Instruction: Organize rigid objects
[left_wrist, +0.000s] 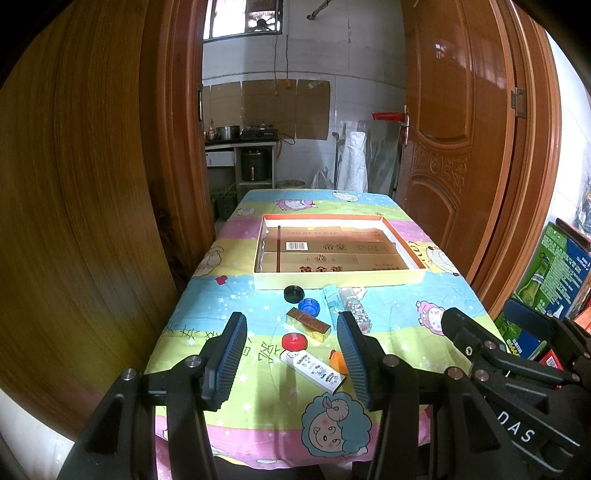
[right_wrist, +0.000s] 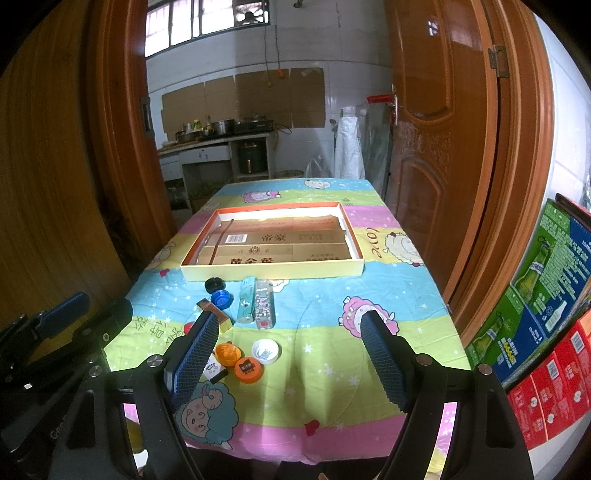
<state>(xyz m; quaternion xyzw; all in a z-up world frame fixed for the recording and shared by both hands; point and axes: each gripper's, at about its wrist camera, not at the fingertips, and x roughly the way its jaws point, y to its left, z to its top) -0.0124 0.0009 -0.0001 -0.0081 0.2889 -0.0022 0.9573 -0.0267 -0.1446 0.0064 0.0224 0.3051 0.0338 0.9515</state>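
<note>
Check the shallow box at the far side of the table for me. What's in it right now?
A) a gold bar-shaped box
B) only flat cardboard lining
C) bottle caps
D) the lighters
B: the shallow box shows only its printed cardboard lining; the caps and lighters lie on the tablecloth in front of it.

Setting: a home, doorway between a living space and a kitchen. Worktop (right_wrist: 369, 306) wears a children's cartoon-sheep cloth in pastel stripes. At 12 o'clock beyond it, a white-tiled kitchen: metal pots (right_wrist: 221, 126) and a stove (right_wrist: 255, 125) on a counter, barred window (right_wrist: 192, 26) above, cardboard sheets (right_wrist: 258, 96) fixed to the tiles. Carved wooden door (right_wrist: 436, 147) stands open at 2 o'clock. Stacked beer cartons (right_wrist: 543, 280) at 3 o'clock.
</note>
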